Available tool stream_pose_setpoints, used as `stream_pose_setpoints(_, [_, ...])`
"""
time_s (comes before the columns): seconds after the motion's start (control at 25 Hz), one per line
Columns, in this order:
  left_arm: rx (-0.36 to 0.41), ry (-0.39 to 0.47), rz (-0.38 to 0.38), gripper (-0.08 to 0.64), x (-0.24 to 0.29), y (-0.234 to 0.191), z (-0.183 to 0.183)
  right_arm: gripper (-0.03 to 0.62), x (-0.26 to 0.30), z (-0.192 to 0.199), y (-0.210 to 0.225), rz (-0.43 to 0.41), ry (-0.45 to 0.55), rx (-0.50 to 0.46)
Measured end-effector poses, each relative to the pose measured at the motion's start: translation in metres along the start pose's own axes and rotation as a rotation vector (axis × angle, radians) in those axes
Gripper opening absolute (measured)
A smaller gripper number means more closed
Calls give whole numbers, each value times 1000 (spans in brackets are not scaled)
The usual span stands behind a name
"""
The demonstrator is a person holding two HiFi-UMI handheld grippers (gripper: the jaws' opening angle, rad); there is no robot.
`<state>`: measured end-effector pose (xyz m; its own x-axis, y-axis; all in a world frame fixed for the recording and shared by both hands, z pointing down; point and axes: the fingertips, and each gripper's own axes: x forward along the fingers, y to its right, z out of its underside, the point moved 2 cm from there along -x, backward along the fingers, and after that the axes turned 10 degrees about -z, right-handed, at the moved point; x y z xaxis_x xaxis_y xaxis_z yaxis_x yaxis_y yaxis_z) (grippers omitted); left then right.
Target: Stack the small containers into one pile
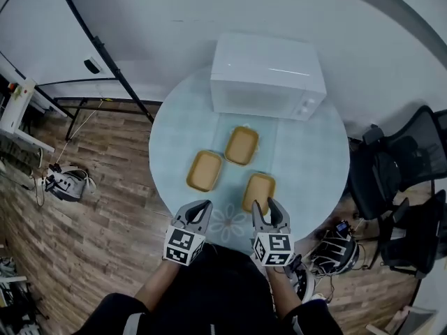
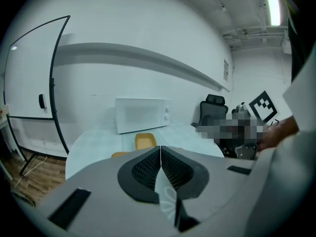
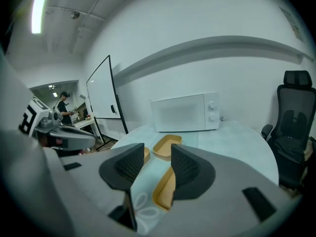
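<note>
Three shallow tan containers sit open side up on the round glass table [image 1: 167, 138], none stacked, each apart from the others. We take the white microwave [image 1: 267, 75] as ref.

The nearest container [image 1: 242, 145] lies just in front of the microwave's door, approx centre. The middle container [image 1: 204, 170] is a bit further from the microwave, off toward its left end as we face it. It's close to the nearest one's corner but not touching. The farthest container [image 1: 258, 191] lies well out from the microwave, in line w/ its right half, near the table edge on our side.

The left gripper [image 2: 160, 148] has its jaws pressed together, pads meeting, nothing btw them. It's held over the table edge opposite the microwave, left of the farthest container and clear of all three.

The right gripper [image 3: 157, 149] has its jaws part-open w/ a modest gap, gripping nothing. It points toward the microwave, w/ the farthest container's near end below the gap. Its right jaw overlaps that container's rim in the right gripper view. Whether it touches, we can't tell.

A white flower print [image 1: 227, 222] on the glass shows btw the two grippers. Black office chairs [image 1: 391, 173] stand off the table beyond the microwave's right end. A whiteboard [image 3: 101, 98] on a black frame stands past its left end. The wood-plank floor [image 1: 105, 215] runs under the table.
</note>
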<state>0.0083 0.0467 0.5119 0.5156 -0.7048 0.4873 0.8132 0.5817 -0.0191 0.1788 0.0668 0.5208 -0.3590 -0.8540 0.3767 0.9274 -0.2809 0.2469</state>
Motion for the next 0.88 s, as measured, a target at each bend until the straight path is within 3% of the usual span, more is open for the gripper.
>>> stream_pose_setpoints(0.12, [26, -13, -19, 14, 10, -2, -3, 161, 9, -9, 13, 1, 14, 11])
stream_pose_setpoints(0.32, [4, -36, -15, 14, 23, -7, -3, 161, 23, -6, 35, 51, -16, 4])
stream_pose_setpoints(0.88, [47, -63, 128, 14, 71, -24, -18, 161, 43, 69, 96, 256, -227, 155])
